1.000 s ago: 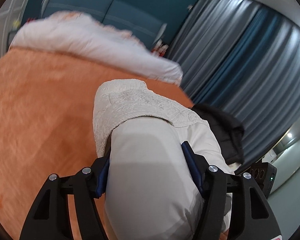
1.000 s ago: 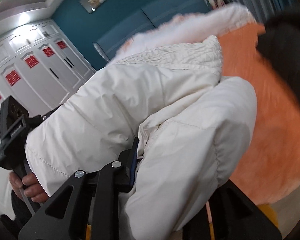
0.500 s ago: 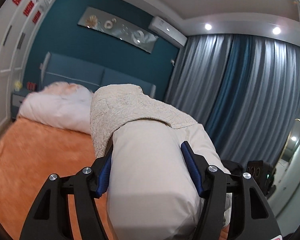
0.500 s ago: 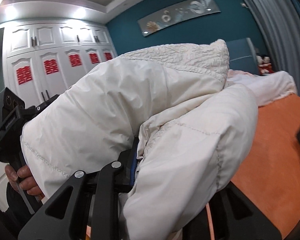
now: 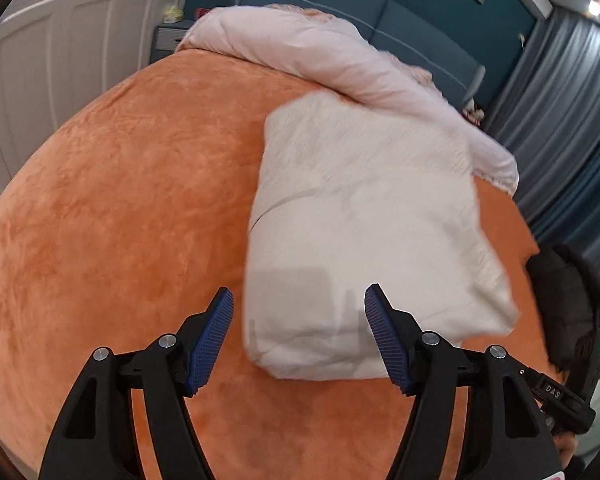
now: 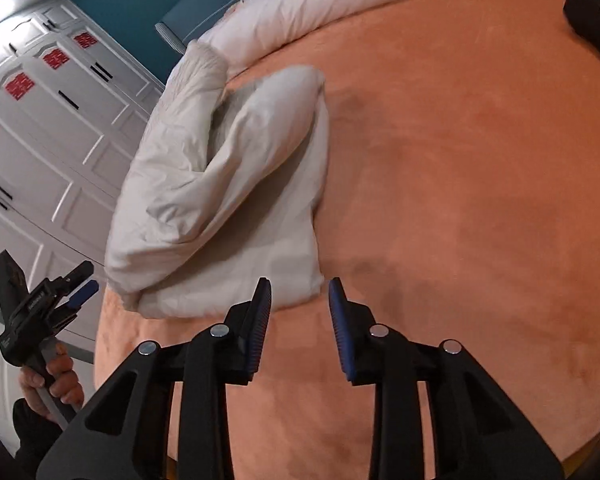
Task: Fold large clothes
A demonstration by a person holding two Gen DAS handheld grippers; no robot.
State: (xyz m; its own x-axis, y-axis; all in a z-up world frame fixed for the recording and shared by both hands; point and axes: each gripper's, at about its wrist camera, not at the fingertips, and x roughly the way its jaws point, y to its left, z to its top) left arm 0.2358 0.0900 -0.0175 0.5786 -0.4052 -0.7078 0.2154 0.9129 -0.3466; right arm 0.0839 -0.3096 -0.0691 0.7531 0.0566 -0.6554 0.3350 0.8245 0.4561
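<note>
A folded white padded jacket (image 5: 360,232) lies on the orange bed cover (image 5: 120,200); it also shows in the right wrist view (image 6: 228,200), with one sleeve folded on top. My left gripper (image 5: 298,320) is open and empty, just short of the jacket's near edge. It also shows at the left of the right wrist view (image 6: 76,286), held in a hand. My right gripper (image 6: 300,304) is open and empty, just short of the jacket's near right corner. Neither gripper touches the jacket.
A rolled white duvet (image 5: 340,60) lies across the head of the bed, just behind the jacket. A black garment (image 5: 560,300) lies at the bed's right edge. White wardrobe doors (image 6: 40,128) stand left of the bed, grey curtains (image 5: 572,120) right.
Both grippers held the jacket up in the air. Now it lies folded on the bed, both grippers have opened, let go and pulled back from it.
</note>
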